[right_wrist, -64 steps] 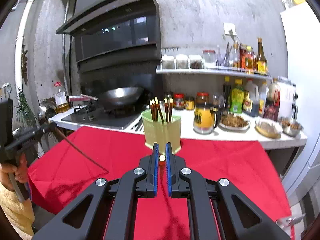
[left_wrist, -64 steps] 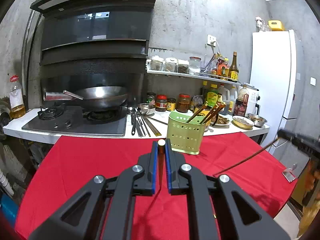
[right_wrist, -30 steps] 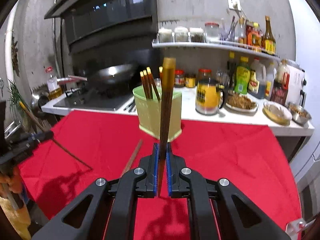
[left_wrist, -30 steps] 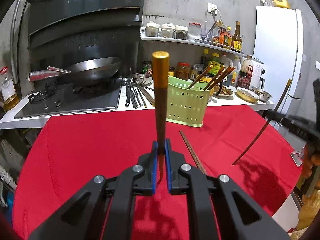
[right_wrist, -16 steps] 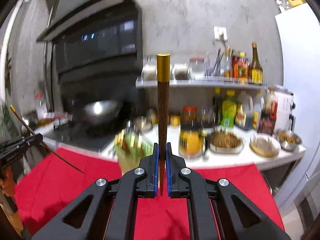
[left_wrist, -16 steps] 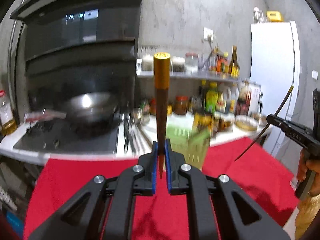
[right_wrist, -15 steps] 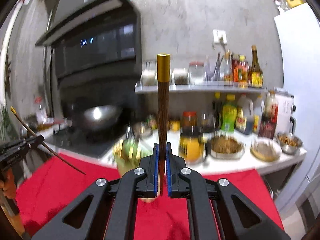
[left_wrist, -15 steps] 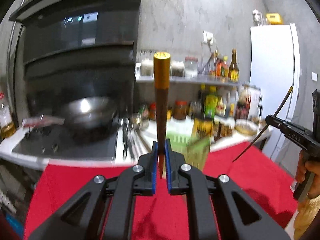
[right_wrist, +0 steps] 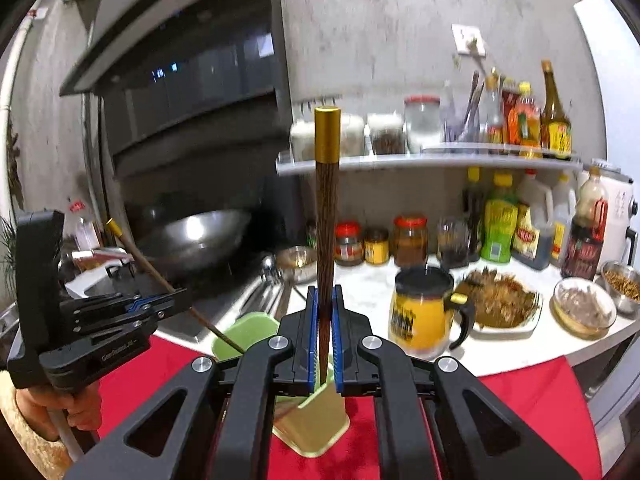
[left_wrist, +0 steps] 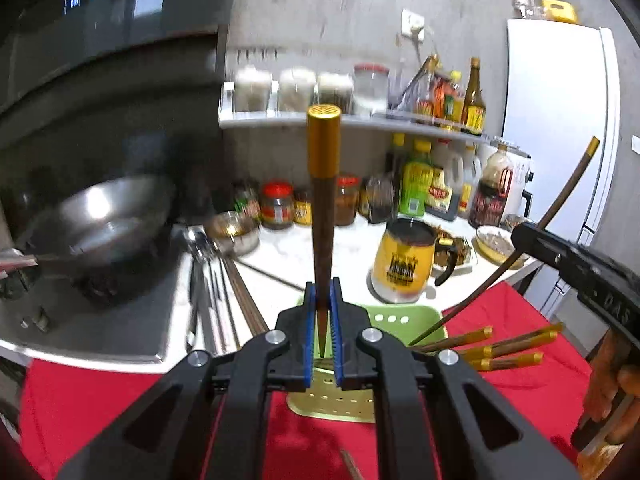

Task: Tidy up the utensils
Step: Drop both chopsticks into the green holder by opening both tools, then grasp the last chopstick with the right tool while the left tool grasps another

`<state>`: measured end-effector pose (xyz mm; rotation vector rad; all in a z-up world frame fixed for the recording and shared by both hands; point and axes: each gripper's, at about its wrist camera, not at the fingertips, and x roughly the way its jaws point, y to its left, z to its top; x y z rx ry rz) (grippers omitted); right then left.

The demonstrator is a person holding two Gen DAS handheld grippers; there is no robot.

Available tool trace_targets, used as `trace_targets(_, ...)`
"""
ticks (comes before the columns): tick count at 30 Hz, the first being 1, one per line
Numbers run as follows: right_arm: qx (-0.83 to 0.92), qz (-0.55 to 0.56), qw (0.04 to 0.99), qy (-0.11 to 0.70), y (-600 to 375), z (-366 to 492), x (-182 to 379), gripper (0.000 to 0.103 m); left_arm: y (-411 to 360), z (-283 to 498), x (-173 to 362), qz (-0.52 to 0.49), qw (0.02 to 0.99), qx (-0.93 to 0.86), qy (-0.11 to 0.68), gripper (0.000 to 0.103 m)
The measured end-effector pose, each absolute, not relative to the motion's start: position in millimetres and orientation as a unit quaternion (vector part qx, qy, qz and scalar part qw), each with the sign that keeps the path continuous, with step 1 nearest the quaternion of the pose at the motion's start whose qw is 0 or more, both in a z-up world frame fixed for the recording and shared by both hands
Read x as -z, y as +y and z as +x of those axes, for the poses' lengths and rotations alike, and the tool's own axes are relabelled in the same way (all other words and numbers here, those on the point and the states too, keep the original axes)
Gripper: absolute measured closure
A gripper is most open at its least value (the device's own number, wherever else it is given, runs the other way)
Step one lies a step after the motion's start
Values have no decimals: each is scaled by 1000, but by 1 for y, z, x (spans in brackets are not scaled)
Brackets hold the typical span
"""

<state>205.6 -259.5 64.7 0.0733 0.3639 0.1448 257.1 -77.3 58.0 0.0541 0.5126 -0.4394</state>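
Observation:
My left gripper point(left_wrist: 322, 292) is shut on a dark wooden chopstick with a gold cap point(left_wrist: 322, 216), held upright over the green utensil holder point(left_wrist: 384, 320). My right gripper point(right_wrist: 325, 300) is shut on a matching gold-capped chopstick point(right_wrist: 326, 216), also upright above the holder point(right_wrist: 244, 332). Each gripper shows in the other's view: the right one point(left_wrist: 520, 246) with its chopstick tip at the holder's opening, the left one point(right_wrist: 176, 296) likewise. Several gold-capped chopsticks point(left_wrist: 500, 346) lean out of the holder to the right.
The holder stands on a red tablecloth point(left_wrist: 520, 392). Another chopstick point(left_wrist: 350, 466) lies on the cloth. Behind are a yellow mug point(left_wrist: 402, 264), a wok point(left_wrist: 100, 216) on the stove, metal utensils point(left_wrist: 208, 280) on the counter, jars and bottles, and a white fridge point(left_wrist: 560, 120).
Both grippers moved in and down over the green holder with their chopsticks upright. The holder now lies right under both sets of fingers.

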Motion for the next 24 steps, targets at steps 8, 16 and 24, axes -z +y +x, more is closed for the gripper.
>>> trace_targets(8, -75, 33, 982, 170, -263, 189, -82, 57, -62, 244, -75, 5, 950, 211, 230, 90)
trace_targets(16, -51, 24, 991, 121, -277, 88, -118, 55, -17, 145, -114, 6, 971, 169, 170, 64)
trace_targets(24, -64, 11, 979, 192, -260, 20, -35, 55, 12, 69, -30, 24, 957, 134, 256, 63)
